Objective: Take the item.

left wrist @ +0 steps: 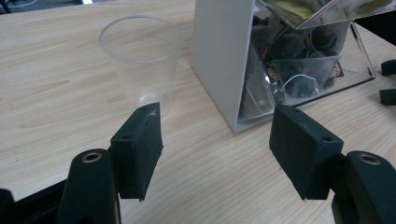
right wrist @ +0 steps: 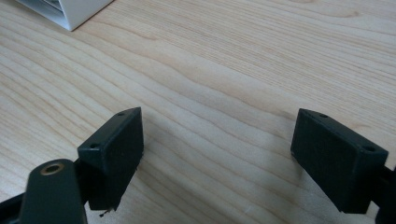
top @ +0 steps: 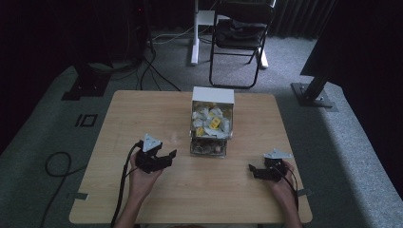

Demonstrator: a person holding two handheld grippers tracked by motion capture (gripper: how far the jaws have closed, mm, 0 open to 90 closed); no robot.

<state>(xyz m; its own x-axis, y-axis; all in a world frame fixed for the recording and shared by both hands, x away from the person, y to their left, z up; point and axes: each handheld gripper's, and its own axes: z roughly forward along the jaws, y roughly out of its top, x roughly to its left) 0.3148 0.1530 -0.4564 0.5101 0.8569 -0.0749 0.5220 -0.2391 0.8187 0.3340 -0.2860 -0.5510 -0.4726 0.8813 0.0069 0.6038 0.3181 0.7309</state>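
A white-sided dispenser box (top: 212, 121) with a clear front stands mid-table, full of tea bags (top: 210, 122); its white side and clear face (left wrist: 299, 60) fill the upper right of the left gripper view. A clear plastic cup (left wrist: 140, 60) stands upright just left of the box, faint in the high view (top: 177, 137). My left gripper (top: 164, 158) is open, held left of the box and pointed at the cup and box (left wrist: 217, 149). My right gripper (top: 255, 171) is open over bare wood (right wrist: 217, 158), right of the box, nothing between its jaws.
The wooden table (top: 142, 109) has free room on all sides of the box. On the floor behind it are a black folding chair (top: 240, 33), a white stand leg (top: 195, 33), dark stand bases and cables. The box corner (right wrist: 70, 11) shows far off.
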